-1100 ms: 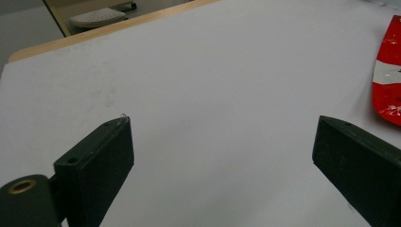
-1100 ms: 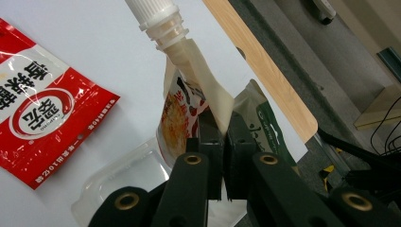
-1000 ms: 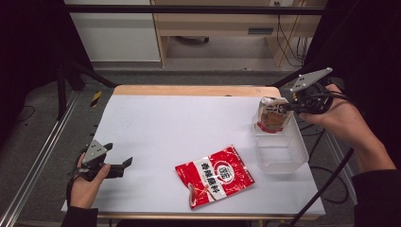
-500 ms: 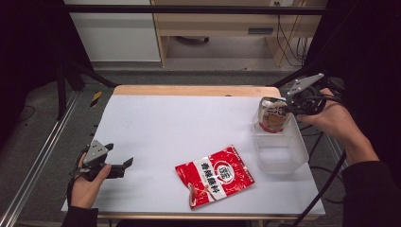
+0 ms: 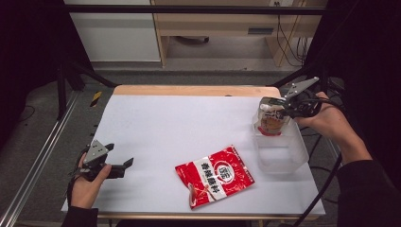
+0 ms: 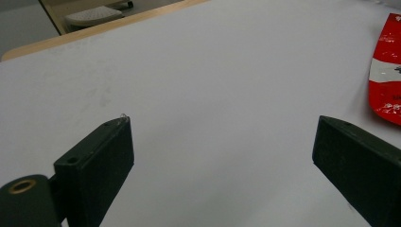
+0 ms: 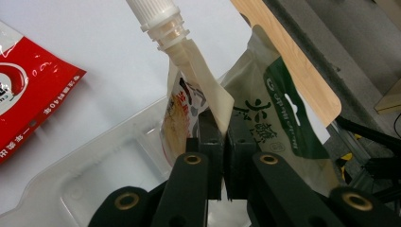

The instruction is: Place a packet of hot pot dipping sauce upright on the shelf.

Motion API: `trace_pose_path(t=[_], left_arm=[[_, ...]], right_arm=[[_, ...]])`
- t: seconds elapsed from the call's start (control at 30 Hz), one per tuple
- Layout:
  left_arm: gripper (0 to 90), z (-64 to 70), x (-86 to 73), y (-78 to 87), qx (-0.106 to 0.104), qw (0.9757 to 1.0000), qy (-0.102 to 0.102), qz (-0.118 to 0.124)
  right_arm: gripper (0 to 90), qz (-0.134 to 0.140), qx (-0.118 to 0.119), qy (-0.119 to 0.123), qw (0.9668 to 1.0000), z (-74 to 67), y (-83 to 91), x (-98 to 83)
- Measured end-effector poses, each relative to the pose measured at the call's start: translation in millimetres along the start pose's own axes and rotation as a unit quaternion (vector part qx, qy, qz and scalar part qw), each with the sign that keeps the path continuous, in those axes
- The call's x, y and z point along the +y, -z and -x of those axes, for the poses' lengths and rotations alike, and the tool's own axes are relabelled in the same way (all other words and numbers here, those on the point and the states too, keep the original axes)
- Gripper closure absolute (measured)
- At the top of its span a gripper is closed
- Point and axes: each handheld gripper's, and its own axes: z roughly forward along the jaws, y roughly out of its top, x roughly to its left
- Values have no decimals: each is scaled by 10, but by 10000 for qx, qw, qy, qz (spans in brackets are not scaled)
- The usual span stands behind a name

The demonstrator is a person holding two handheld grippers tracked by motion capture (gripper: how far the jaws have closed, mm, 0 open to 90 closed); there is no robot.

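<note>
My right gripper (image 5: 285, 105) is shut on the top edge of a spouted pouch (image 5: 271, 121), holding it upright over the far end of a clear plastic tub (image 5: 280, 152) at the table's right side. In the right gripper view the pouch (image 7: 189, 101) has a white screw cap and hangs from the closed jaws above the tub (image 7: 90, 170). A red snack bag (image 5: 215, 174) lies flat at the front middle of the white table. My left gripper (image 5: 124, 165) rests low at the front left, open and empty. The red bag's edge (image 6: 387, 80) lies to its right.
The white table top (image 5: 179, 123) has a wooden strip along its far edge. A metal rail runs along the floor at the left. A wooden cabinet and cables stand beyond the table.
My right gripper has lowered the pouch toward the tub, so its bottom now sits inside the tub's far end. The left gripper and the red bag have stayed put.
</note>
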Motion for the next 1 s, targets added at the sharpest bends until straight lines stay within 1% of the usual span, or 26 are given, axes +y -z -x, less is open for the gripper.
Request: trace_pose_path(t=[0.07,0.1,0.33,0.37,0.4,0.43,0.5,0.57,0.73,0.87,0.93,1.0], left_arm=[[62,-1,-1,-1,-3,10000,2,-4],[62,0,-1,-2,-6,10000,7,-1],[62,3,-2,-6,-19,10000,-1,-20],[62,2,-3,-7,-26,10000,2,-25],[62,2,-3,-8,-24,10000,3,-26],[62,2,-3,-8,-28,10000,4,-27],[62,7,-5,-16,-38,10000,12,-28],[62,23,-3,-29,-111,9999,-34,-75],[62,29,1,-30,-114,9999,-38,-64],[61,18,-2,-23,-93,9999,-8,-40],[62,20,-2,-24,-98,9999,-16,-52],[61,26,-1,-26,-104,9999,-33,-58]], right_arm=[[883,4,9,-36,10000,-9,-32,-9],[882,-6,38,5,10000,-7,-45,-15],[882,-33,83,-80,9999,-35,-148,-47],[882,-55,112,-59,9999,-36,-159,-52],[882,-49,115,-94,9999,-42,-172,-56],[882,-56,135,-53,9999,-41,-181,-64],[882,-36,179,-78,9998,-44,-194,-74],[882,-15,188,-129,9997,-43,-198,-83],[882,-20,222,-206,9995,-31,-214,-103],[881,-28,244,-202,9995,-19,-223,-110],[881,-22,254,-237,9994,-24,-233,-110],[881,-40,260,-195,9995,-24,-246,-110]])
